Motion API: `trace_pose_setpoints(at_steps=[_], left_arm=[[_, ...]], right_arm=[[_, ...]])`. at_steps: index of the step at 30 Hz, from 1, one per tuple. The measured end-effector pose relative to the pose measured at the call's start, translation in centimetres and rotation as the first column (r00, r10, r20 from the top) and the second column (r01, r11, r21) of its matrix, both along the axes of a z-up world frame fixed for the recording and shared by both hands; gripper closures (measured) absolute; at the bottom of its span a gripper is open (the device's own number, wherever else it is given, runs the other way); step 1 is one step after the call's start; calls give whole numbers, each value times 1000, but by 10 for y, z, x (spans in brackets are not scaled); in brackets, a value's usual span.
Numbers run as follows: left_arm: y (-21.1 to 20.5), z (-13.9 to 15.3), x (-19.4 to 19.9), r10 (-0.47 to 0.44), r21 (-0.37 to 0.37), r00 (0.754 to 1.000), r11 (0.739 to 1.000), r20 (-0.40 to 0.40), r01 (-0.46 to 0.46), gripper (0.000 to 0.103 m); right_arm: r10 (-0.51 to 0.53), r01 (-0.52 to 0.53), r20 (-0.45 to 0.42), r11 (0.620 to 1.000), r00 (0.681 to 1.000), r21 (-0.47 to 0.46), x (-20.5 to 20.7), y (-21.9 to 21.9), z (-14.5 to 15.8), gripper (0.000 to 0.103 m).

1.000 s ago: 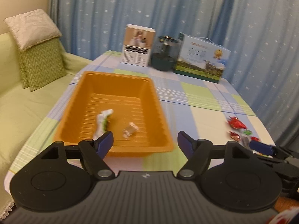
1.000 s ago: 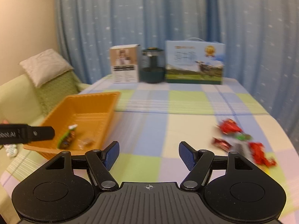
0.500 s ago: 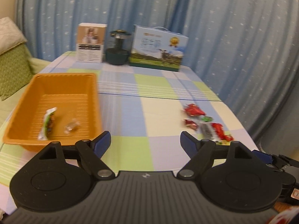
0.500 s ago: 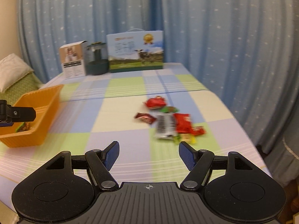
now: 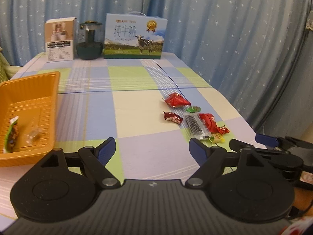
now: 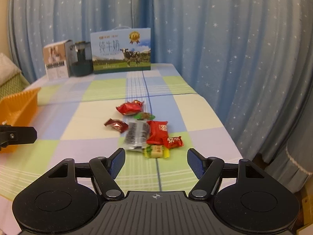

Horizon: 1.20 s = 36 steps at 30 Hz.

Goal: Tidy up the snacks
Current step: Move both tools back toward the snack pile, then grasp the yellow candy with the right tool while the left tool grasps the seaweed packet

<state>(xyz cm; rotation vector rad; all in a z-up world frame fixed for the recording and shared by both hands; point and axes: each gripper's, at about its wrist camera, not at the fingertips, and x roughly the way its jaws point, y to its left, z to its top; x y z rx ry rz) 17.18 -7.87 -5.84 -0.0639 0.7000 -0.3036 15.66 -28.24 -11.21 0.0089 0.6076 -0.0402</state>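
Several wrapped snacks lie in a loose pile on the checked tablecloth: a red packet [image 6: 130, 107], a dark red candy [image 6: 116, 125], a black-and-clear pack [image 6: 136, 135] and a yellow candy [image 6: 155, 150]. My right gripper [image 6: 156, 157] hangs open just short of the yellow candy, nothing between its fingers. My left gripper [image 5: 152, 146] is open and empty over the tablecloth, left of the same pile [image 5: 196, 126]. The orange tray [image 5: 29, 98] at the left holds a green-and-white snack [image 5: 11, 135] and a clear-wrapped candy [image 5: 35, 134]. The right gripper [image 5: 273, 143] shows at the left wrist view's right edge.
At the table's far end stand a white box [image 5: 59, 39], a dark green jar [image 5: 89, 41] and a milk carton with a cow on it [image 5: 135, 37]. Blue starred curtains hang behind and to the right. The table's right edge [image 6: 221, 121] runs close beside the pile.
Both views have swung right, from the orange tray toward the snack pile, which is now nearer and more central. The left jaws stand slightly wider. Both stay empty.
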Motion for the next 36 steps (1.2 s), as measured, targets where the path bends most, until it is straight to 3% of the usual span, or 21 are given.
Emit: trace_pose_setpoints(at_steps=[14, 16, 23, 27, 28, 36], left_arm=[[-27, -39, 46, -20, 19, 998, 1000, -55, 21, 23], [-29, -43, 51, -24, 23, 998, 999, -59, 25, 23], [-33, -53, 59, -29, 23, 997, 999, -76, 31, 23], [-36, -58, 61, -35, 22, 996, 999, -83, 37, 23], [-37, -58, 62, -37, 22, 996, 999, -83, 39, 23], [-50, -61, 68, -65, 9, 995, 998, -80, 66, 23]], right_arm=[[1, 4, -78, 998, 997, 63, 53, -19, -51, 35], [1, 3, -79, 998, 997, 57, 59, -16, -53, 43], [-8, 10, -67, 1000, 998, 26, 69, -11, -55, 51], [-4, 6, -69, 1000, 998, 22, 69, -10, -55, 63], [2, 0, -68, 1000, 998, 31, 68, -10, -54, 76], [-24, 27, -61, 999, 998, 43, 52, -11, -44, 77]])
